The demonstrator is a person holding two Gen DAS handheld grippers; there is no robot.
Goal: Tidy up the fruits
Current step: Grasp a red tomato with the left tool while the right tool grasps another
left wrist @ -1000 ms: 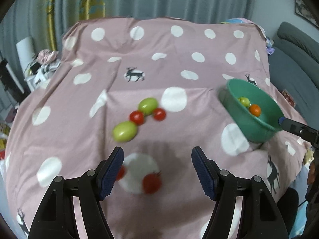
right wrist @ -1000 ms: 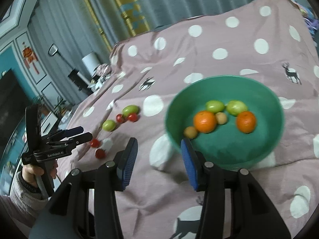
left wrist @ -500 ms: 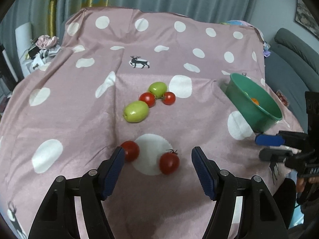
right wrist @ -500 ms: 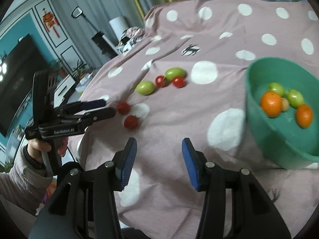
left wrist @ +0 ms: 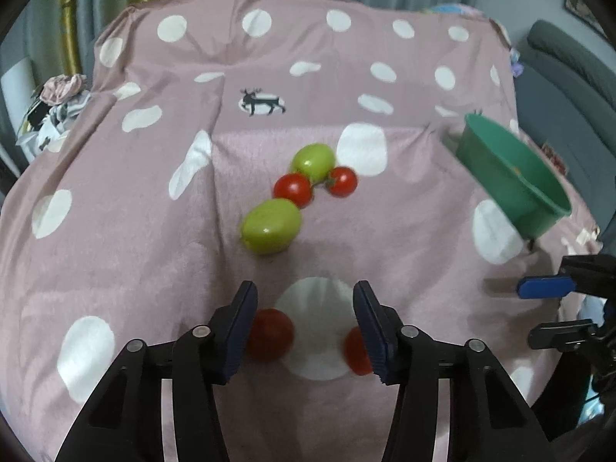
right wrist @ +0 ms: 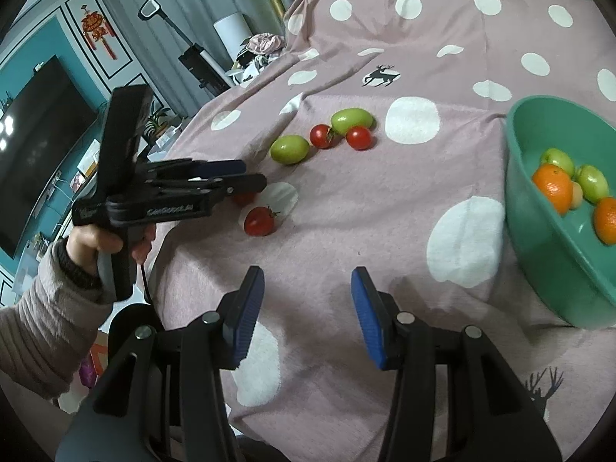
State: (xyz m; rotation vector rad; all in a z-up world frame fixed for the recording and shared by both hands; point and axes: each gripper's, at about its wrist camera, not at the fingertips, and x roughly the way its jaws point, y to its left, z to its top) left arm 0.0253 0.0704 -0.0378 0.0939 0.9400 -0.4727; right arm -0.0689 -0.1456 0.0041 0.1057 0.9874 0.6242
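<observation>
My left gripper [left wrist: 304, 327] is open and empty, low over the pink dotted cloth, with one red tomato [left wrist: 269, 333] by its left finger and another [left wrist: 356, 350] by its right finger. Ahead lie two green fruits [left wrist: 271, 225] [left wrist: 312, 161] and two more red tomatoes [left wrist: 293, 189] [left wrist: 342, 181]. The green bowl [left wrist: 516, 181] sits far right. My right gripper [right wrist: 306, 315] is open and empty above bare cloth, left of the bowl [right wrist: 539, 254], which holds oranges and green fruits. The left gripper [right wrist: 246, 175] shows in the right wrist view near a tomato [right wrist: 260, 221].
The cloth drapes over the table edges. A grey sofa [left wrist: 569, 77] stands at the right. A TV [right wrist: 34, 146], a lamp and clutter stand beyond the left edge.
My left gripper has moved forward and lower, so the two near tomatoes now sit beside its fingers. My right gripper has drawn back and left, away from the bowl.
</observation>
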